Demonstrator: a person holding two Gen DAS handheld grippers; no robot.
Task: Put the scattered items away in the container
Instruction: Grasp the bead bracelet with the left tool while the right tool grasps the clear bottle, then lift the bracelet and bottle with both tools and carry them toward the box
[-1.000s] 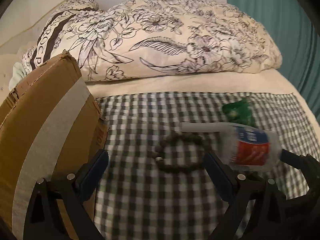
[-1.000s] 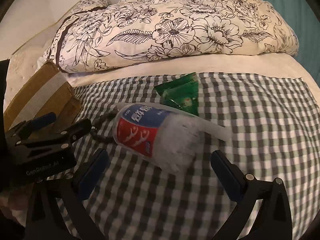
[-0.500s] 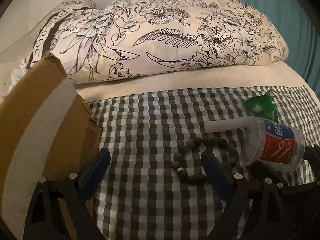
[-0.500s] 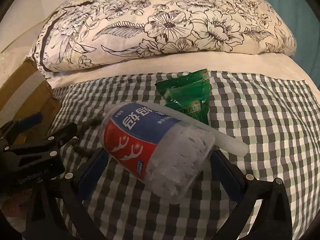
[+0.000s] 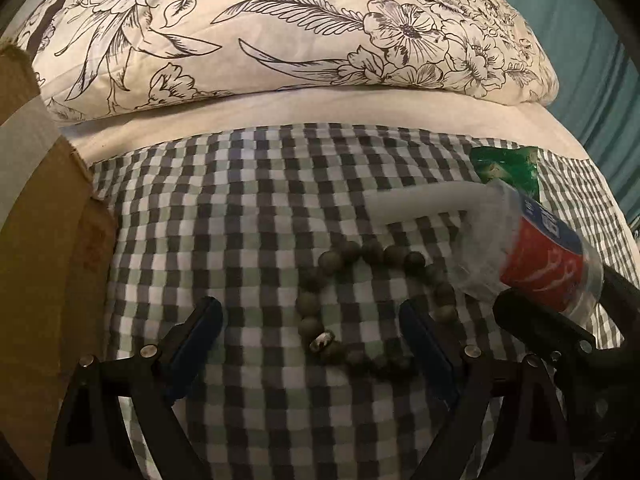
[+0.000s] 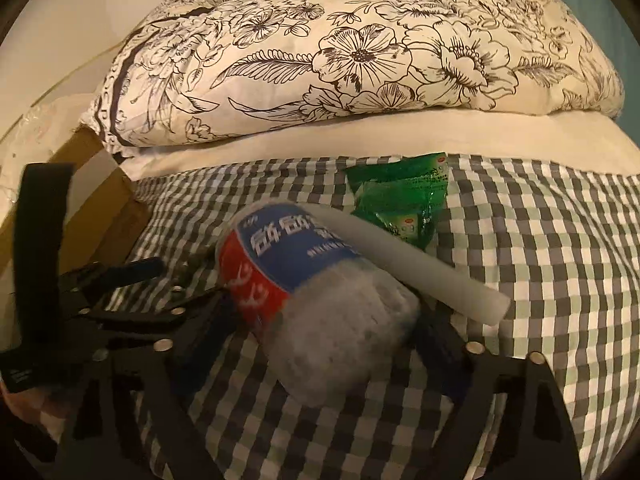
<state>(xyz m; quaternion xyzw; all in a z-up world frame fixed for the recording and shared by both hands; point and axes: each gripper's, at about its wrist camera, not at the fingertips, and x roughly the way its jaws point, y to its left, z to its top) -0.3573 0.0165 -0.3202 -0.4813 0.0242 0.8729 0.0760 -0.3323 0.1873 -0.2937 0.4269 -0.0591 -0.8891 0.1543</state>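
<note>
A: Left to right, fast. Far left of the left tongs [image 5: 310, 346]?

B: Cardboard box [image 5: 44, 240], taped flap, just beside the left pad. Likely the container.

A: Left tongs?

B: Wide, nothing gripped, jaws have just been narrowing a little. The bead bracelet [image 5: 360, 304] lies on the checked bed cover [image 5: 240, 208], mostly between the pads; its right side reaches the right pad.

A: Looks, handling?

B: Ring of dull grey-brown round beads, one pale patterned bead at the near side. Light and limp, I'd guess, so it will sag and roll. Pinch across one strand of beads, not the whole loop, and press into the soft cover a bit.

A: Next over?

B: Clear plastic bottle [image 6: 316, 304], red and blue label, on its side between the right tongs [image 6: 316, 356], which have just been closing. Pads sit at its sides near the frosted-looking end. I can't tell if they press yet.

A: Handling?

B: Looks empty, so light, thin-walled, smooth. It could crush or squirt out. Take the ribbed body, not the label.

A: Beyond the right tongs?

B: White tube [image 6: 412, 276] touching the bottle's far side. Stiffness unclear. Behind it, a green sachet [image 6: 400, 200], crinkly and flat, best grabbed at an edge. Floral duvet [image 6: 360, 48] at the back.
</note>
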